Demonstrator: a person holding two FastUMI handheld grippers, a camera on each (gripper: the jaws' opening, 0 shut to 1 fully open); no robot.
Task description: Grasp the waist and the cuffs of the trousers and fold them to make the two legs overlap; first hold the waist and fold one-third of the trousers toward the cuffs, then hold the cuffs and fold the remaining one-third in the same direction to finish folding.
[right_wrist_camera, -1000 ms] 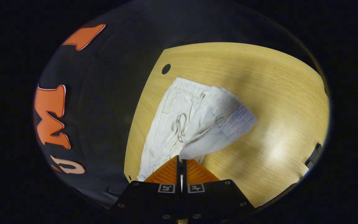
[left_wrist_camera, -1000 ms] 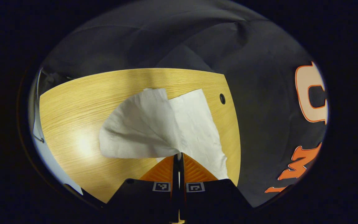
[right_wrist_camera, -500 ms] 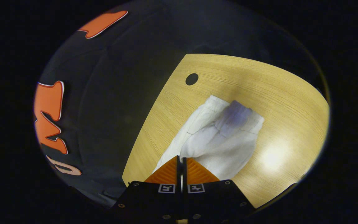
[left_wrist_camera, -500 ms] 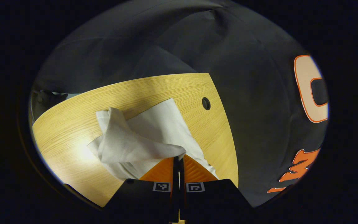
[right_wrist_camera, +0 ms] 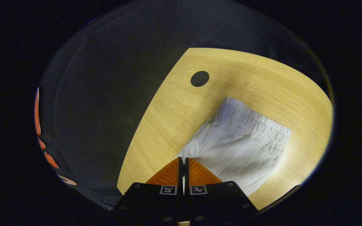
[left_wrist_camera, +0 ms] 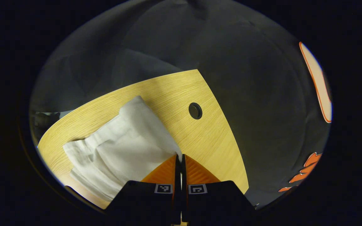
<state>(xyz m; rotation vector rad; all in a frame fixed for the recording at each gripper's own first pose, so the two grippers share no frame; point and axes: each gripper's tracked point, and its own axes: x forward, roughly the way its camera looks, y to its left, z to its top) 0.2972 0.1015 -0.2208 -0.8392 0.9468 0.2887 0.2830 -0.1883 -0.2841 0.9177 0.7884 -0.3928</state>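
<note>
On the wooden table (left_wrist_camera: 206,138), beside its round hole (left_wrist_camera: 195,110), white trousers (left_wrist_camera: 121,150) are laid folded, elastic waist (right_wrist_camera: 256,121) uppermost. No legible writing is found. The left gripper (left_wrist_camera: 179,156) and right gripper (right_wrist_camera: 182,158) are each closed, a cloth corner pinched at the tips.

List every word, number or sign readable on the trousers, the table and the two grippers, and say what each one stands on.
trousers: plain cloth, no text.
table: bare wood grain and a round hole, no text.
left gripper: two square coded markers, patterns rather than readable words.
right gripper: two square coded markers of the same kind, no readable words.
</note>
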